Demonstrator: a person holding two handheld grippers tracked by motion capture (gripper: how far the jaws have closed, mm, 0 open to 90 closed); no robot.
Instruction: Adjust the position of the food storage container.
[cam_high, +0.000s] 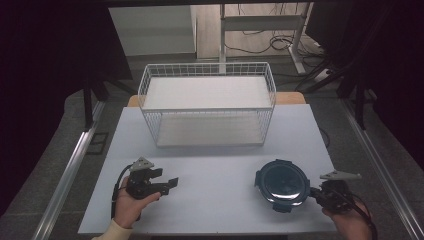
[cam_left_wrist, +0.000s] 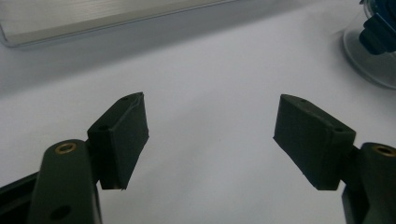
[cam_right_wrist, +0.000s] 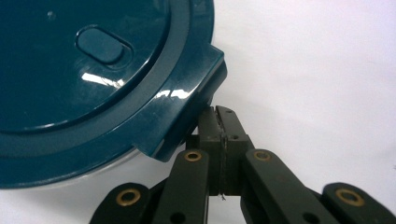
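A white table (cam_high: 220, 175) carries a white wire basket (cam_high: 207, 102) at its far middle, and nothing can be made out inside the basket. Near the front right sits a round container with a dark blue lid (cam_high: 282, 184); the lid has clip tabs around its rim and a small oval stopper on top, seen best in the right gripper view (cam_right_wrist: 88, 70). Whether anything lies inside the container cannot be told, since the lid covers it and only a sliver of clear wall shows beneath the rim. The right gripper (cam_high: 316, 192), held in the person's right hand (cam_high: 352, 222), points toward the container from the right; in the right gripper view (cam_right_wrist: 220, 121) its two jaws are pressed flat together with no gap, their tips tucked under one of the lid's tabs. The tab hides the very tips, so whether they pinch some edge there or merely touch it cannot be told. The left gripper (cam_high: 167, 184) rests in the left hand (cam_high: 131, 205) at the front left, well apart from the container, aimed to the right across bare table. In the left gripper view (cam_left_wrist: 210, 135) its jaws stand wide apart with nothing between them, while the container's edge is cut off at the top right corner and the basket's base runs blurred along the top.
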